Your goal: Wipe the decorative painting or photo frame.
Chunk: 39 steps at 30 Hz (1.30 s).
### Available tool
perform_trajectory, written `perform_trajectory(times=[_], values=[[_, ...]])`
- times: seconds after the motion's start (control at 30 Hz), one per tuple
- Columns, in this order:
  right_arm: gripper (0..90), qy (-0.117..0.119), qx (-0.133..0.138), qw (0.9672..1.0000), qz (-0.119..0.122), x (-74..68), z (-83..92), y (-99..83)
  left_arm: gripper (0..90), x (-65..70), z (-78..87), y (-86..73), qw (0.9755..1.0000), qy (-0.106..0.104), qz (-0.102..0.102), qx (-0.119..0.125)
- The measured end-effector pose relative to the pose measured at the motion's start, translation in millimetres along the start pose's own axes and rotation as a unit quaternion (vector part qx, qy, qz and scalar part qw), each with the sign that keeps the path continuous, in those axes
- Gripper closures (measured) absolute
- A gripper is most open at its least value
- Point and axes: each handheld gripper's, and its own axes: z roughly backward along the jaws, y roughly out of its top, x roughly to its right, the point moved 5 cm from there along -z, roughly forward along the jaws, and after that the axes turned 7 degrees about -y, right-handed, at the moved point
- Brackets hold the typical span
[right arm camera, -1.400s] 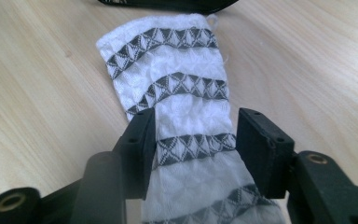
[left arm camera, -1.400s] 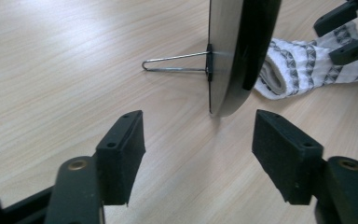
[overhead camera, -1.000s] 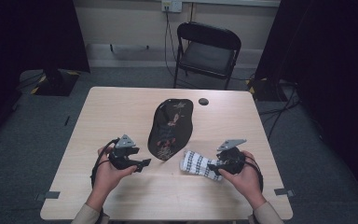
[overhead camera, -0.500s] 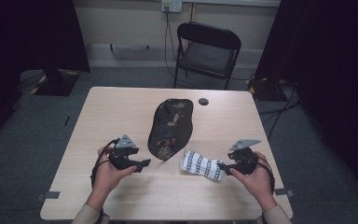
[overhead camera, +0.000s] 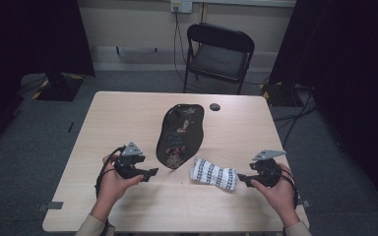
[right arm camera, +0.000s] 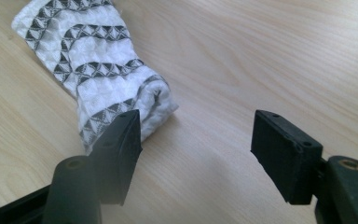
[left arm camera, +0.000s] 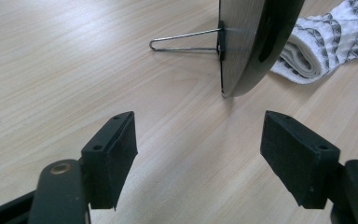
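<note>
A dark oval plate (overhead camera: 179,135) with a floral pattern leans on a wire stand (left arm camera: 182,39) at the table's middle; its silvery back and edge (left arm camera: 242,46) rise ahead of my left gripper (left arm camera: 198,140). That gripper (overhead camera: 147,173) rests left of the plate's near end, open, its jaws having just been opening with nothing between them. A rolled white cloth (overhead camera: 213,174) with black patterning lies right of the plate. My right gripper (overhead camera: 243,178) sits just off the roll's right end, open; its jaws have just been opening, empty, with the cloth (right arm camera: 98,65) beyond the left jaw.
A small black round object (overhead camera: 215,106) lies near the table's far edge. The pale wooden table (overhead camera: 128,113) stands on grey carpet, with a black folding chair (overhead camera: 219,56) behind it. Cables run along the floor at the right.
My right gripper has drawn back to the right, off the rolled cloth's end, and its jaws stand wider. The cloth stays on the table. The left hand has kept still.
</note>
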Motion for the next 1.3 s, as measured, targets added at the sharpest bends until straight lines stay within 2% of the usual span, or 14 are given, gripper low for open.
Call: perform_trajectory(times=[0.2, 0.53, 0.67, 0.73, 0.93, 1.03, 1.1, 1.3], values=[[30.3, -0.009, -0.002, 0.9998, -0.016, 7.6, 2.6, -7.2, 23.1, -2.7, 0.7, -4.3, 0.9999, -0.001, 0.006, -0.010], [26.4, -0.016, 0.007, 0.9989, -0.042, 14.7, 5.9, -18.1, 19.2, -5.5, 4.7, -8.7, 0.9998, 0.003, 0.016, -0.013], [25.7, -0.016, 0.002, 0.9990, -0.042, 13.1, 3.1, -26.3, 18.3, -5.9, 5.6, -10.9, 0.9997, 0.003, 0.018, -0.013], [22.6, -0.018, -0.002, 0.9990, -0.042, 12.1, 1.1, -30.9, 17.1, -6.8, 6.8, -11.9, 0.9998, 0.002, 0.015, -0.017], [21.2, -0.020, 0.001, 0.9988, -0.044, 12.3, 1.4, -35.6, 16.8, -7.8, 8.2, -15.0, 0.9997, 0.002, 0.018, -0.019], [19.3, -0.021, -0.005, 0.9991, -0.036, 12.6, 0.7, -39.2, 16.8, -7.9, 8.5, -16.6, 0.9996, 0.002, 0.013, -0.024], [18.9, -0.015, -0.006, 0.9991, -0.040, 11.9, 0.7, -40.4, 16.7, -7.9, 8.9, -17.2, 0.9996, 0.002, 0.014, -0.024], [18.2, -0.018, 0.000, 0.9989, -0.042, 12.0, 4.0, -41.3, 16.7, -8.4, 10.3, -18.3, 0.9996, 0.002, 0.017, -0.025]])
